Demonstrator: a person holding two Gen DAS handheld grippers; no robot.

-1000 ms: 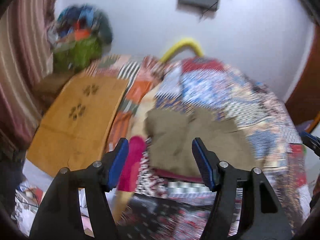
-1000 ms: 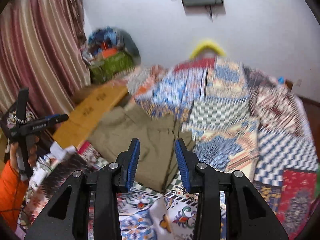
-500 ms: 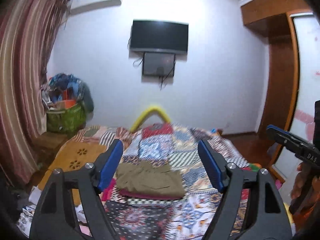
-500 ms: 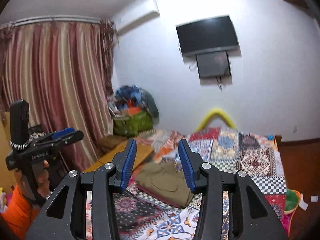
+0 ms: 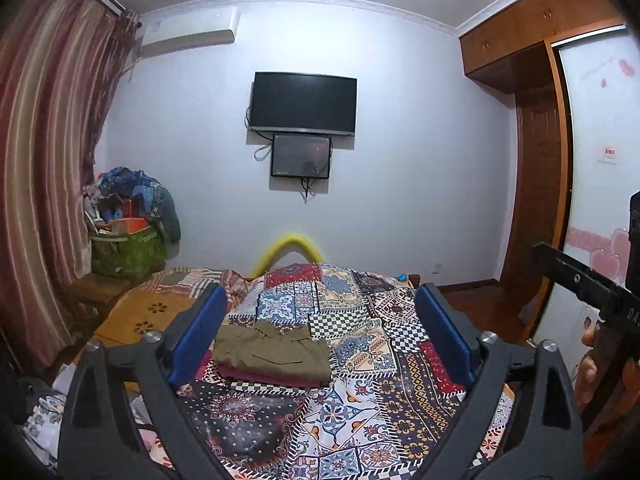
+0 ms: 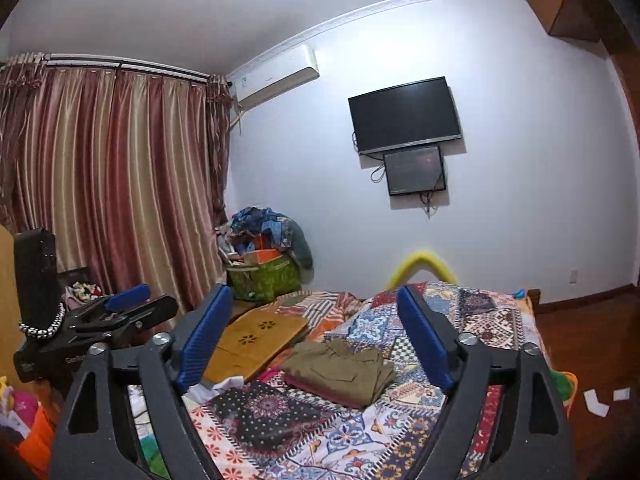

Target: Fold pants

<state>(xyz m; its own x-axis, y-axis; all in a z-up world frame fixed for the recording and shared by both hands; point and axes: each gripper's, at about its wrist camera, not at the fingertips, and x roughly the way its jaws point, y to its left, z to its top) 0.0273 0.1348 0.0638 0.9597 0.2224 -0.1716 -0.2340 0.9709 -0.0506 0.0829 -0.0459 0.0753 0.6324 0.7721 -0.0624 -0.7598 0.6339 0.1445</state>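
Pants [image 5: 274, 354] lie folded in a compact olive pile on the patchwork bed [image 5: 372, 412], so your folding looks finished, and your left gripper [image 5: 320, 336] and right gripper [image 6: 316, 338] have just been opening, wide and empty, well apart from the pile

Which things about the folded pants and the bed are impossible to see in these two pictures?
- Dark red cloth under the olive pants: both views, covered by the pants; its kind is unclear.
- Left edge of the pants: left wrist view, behind the left gripper's fingers.
- Near end of the bed: both views, cut off by gripper bodies and the frame edge.
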